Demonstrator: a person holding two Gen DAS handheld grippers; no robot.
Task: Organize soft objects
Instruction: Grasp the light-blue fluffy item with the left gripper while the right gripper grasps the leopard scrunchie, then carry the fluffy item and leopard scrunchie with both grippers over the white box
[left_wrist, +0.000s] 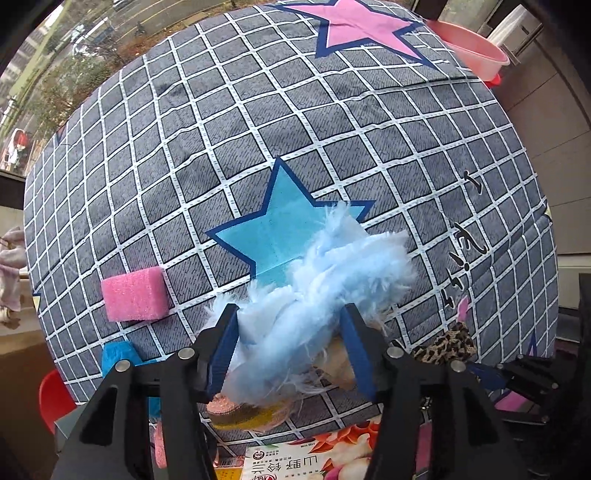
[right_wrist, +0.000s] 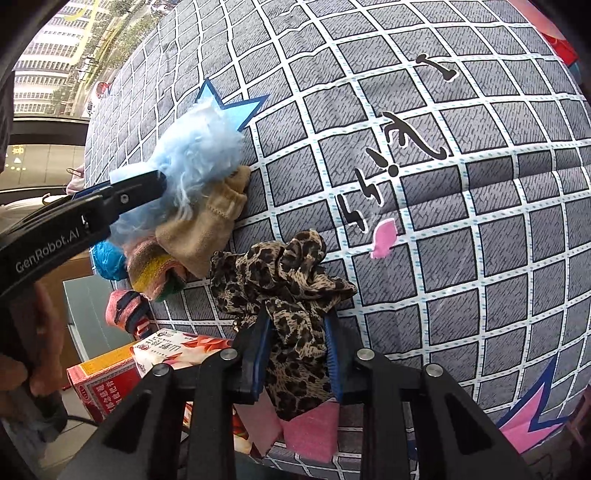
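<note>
Left gripper (left_wrist: 291, 343) clamps fluffy blue cloth (left_wrist: 325, 273) over checked bed cover (left_wrist: 332, 140); right gripper (right_wrist: 297, 350) grips leopard-print cloth (right_wrist: 284, 280), near edge.

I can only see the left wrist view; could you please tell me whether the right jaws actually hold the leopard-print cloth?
Observer: Yes, the right gripper is shut on the leopard-print cloth, with a pad pressing on each side.
Operator: What lies under it?
Observer: A pink sponge, just below the jaws near the table's edge.
Operator: Is anything else near my fluffy blue cloth?
Observer: A pink sock with dark stripes hangs at the table's edge, below that pile.
</note>
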